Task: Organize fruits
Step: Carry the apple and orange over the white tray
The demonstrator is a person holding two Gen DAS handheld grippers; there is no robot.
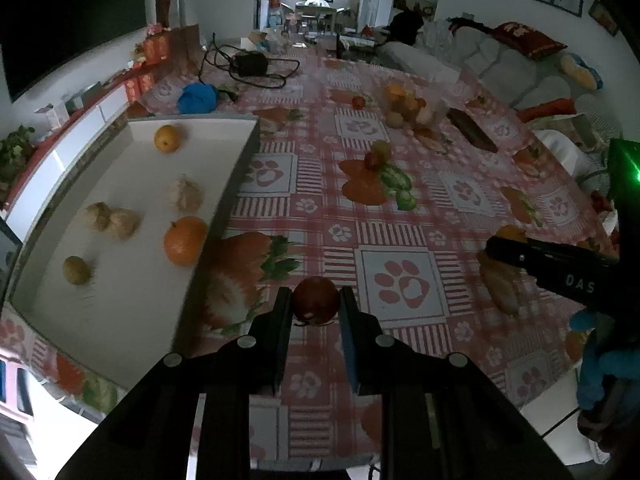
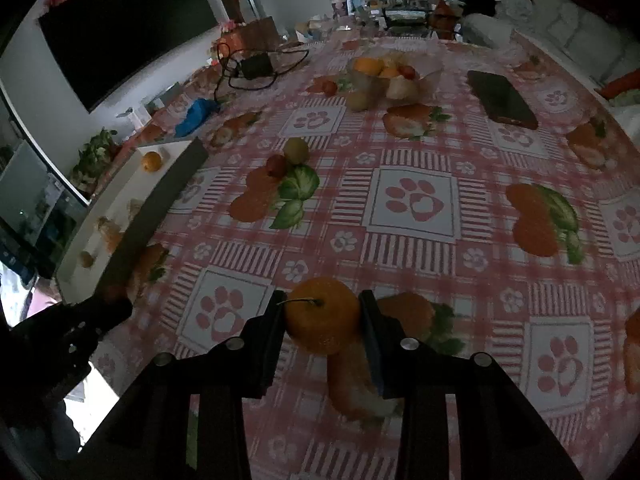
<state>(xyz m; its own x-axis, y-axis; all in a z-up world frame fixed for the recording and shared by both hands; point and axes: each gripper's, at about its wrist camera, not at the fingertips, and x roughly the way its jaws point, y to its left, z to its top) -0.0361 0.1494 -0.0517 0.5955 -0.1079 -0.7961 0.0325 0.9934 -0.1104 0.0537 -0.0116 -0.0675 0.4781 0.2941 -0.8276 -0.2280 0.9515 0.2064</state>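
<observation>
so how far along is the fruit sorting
Roughly midway. Done: six fruits lie in the white tray. In hand: the left gripper holds a red fruit, the right gripper an orange. Left: the clear bowl and loose fruits.

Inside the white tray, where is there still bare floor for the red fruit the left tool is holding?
Tray: bare at the near end, below the big orange and small brown fruit, and along the far-left wall beside the small orange. The middle, around the pale fruits, is crowded. The left tool grips the red fruit.
</observation>
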